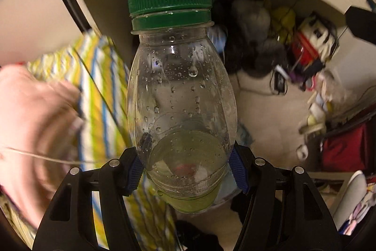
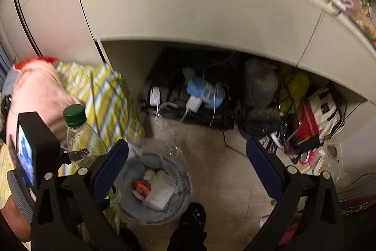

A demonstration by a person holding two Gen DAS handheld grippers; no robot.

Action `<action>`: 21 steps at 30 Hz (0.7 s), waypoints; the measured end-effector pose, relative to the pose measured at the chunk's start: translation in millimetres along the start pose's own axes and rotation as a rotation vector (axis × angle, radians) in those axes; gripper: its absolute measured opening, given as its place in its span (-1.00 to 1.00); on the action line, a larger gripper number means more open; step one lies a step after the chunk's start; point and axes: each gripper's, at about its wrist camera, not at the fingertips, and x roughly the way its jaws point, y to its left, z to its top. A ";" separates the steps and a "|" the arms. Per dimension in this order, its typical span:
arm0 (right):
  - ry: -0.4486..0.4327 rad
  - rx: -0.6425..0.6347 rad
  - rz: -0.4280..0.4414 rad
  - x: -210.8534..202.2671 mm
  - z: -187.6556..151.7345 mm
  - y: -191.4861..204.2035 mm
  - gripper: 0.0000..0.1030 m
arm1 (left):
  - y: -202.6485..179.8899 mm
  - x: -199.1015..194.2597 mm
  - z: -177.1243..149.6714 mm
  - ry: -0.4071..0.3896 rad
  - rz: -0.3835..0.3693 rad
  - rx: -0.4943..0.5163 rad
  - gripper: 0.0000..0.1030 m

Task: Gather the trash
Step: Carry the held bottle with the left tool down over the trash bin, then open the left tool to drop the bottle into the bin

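My left gripper (image 1: 188,168) is shut on a clear plastic bottle (image 1: 182,95) with a green cap and a little pale liquid at its base, held upright in the air. The same bottle (image 2: 82,140) shows in the right wrist view, left of and above a small bin (image 2: 155,189) lined with a clear bag, which holds white packaging and a red wrapper. My right gripper (image 2: 188,171) is open and empty above the bin and the tiled floor.
A bed with a striped yellow, blue and white cover (image 2: 105,95) and a pink pillow (image 2: 40,95) lies at the left. A white desk (image 2: 199,4) spans the back. Under it lie cables, chargers (image 2: 192,102), bags (image 2: 315,114) and clutter.
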 end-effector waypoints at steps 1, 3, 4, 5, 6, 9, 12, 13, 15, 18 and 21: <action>0.018 -0.004 -0.003 13.2 -7.2 -1.0 0.88 | -0.4 13.2 -3.4 0.015 0.000 0.000 0.18; 0.042 -0.018 -0.005 35.6 -18.6 -2.7 0.88 | -6.7 48.2 -14.6 0.049 -0.001 0.002 0.18; 0.050 -0.026 -0.008 44.8 -23.5 -3.5 0.88 | -8.7 64.3 -20.6 0.064 -0.003 0.000 0.18; 0.059 -0.033 -0.009 54.4 -28.5 -4.9 0.88 | -10.1 75.9 -24.3 0.079 -0.004 0.000 0.18; 0.067 -0.038 -0.008 65.3 -34.2 -7.2 0.88 | -13.4 92.1 -29.3 0.091 -0.005 0.002 0.18; 0.078 -0.051 0.003 91.1 -47.7 -10.1 0.88 | -21.0 130.5 -41.5 0.123 -0.005 0.008 0.18; 0.102 -0.067 0.021 118.7 -62.5 -10.8 0.88 | -25.9 162.7 -53.4 0.150 0.002 0.019 0.18; 0.112 -0.071 0.028 126.4 -66.6 -10.2 0.88 | -26.2 170.6 -56.8 0.157 0.004 0.020 0.18; 0.134 -0.083 0.051 143.9 -75.6 -7.4 0.88 | -28.1 185.6 -62.8 0.167 0.008 0.019 0.18; 0.169 -0.098 0.079 166.0 -86.0 -1.8 0.88 | -26.8 196.8 -66.4 0.181 0.013 0.020 0.18; 0.197 -0.103 0.104 182.2 -93.1 2.9 0.88 | -23.7 204.1 -68.2 0.196 0.018 0.029 0.18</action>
